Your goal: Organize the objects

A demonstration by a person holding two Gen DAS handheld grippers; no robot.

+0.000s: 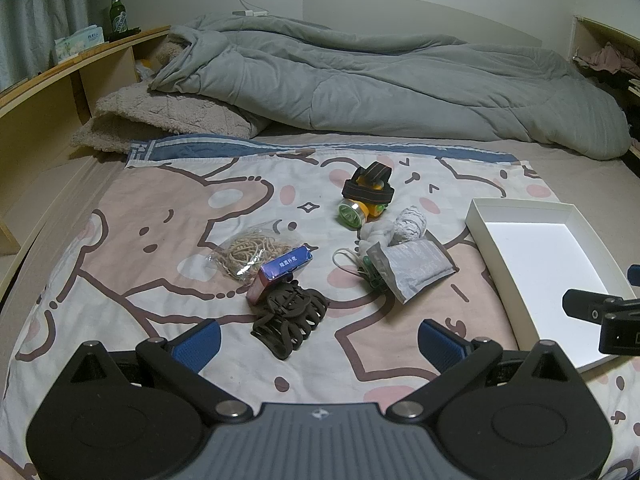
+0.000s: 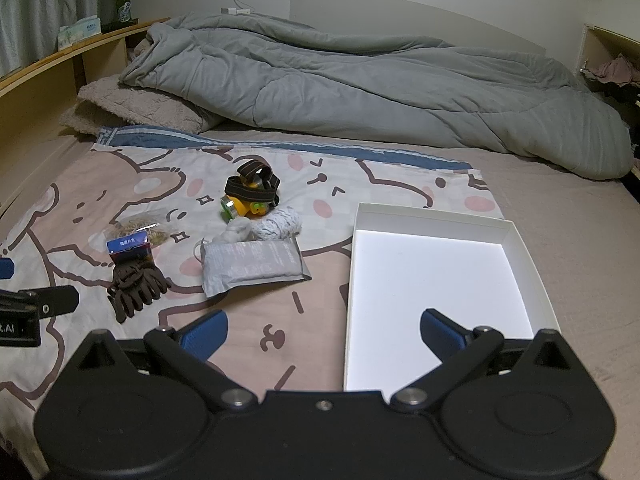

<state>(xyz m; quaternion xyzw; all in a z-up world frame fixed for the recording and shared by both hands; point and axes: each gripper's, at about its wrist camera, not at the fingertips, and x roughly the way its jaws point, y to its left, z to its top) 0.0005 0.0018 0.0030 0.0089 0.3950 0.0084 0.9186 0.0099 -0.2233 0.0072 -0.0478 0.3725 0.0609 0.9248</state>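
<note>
Blue rubber pads tip both tools, and both are spread wide with nothing between them: my left gripper hangs just above the bed over the brown claw hair clip, and my right gripper hovers at the near left corner of the white box, one pad over the printed sheet, the other over the box floor. What worries me first is the clip: its thin curved teeth sit on soft fabric and it touches the purple card pack just beyond it, so a closing pinch could snag the sheet or drag the pack along. Further out, the clear bag of rubber bands is slippery and partly under the pack. To the right, the grey foil pouch lies on top of a white cord and something green I cannot identify, so lifting it may tangle them. Beyond sit the rolled white cloth and the yellow headlamp, whose loose strap could catch. My judgement is that the light box may slide if bumped.
</note>
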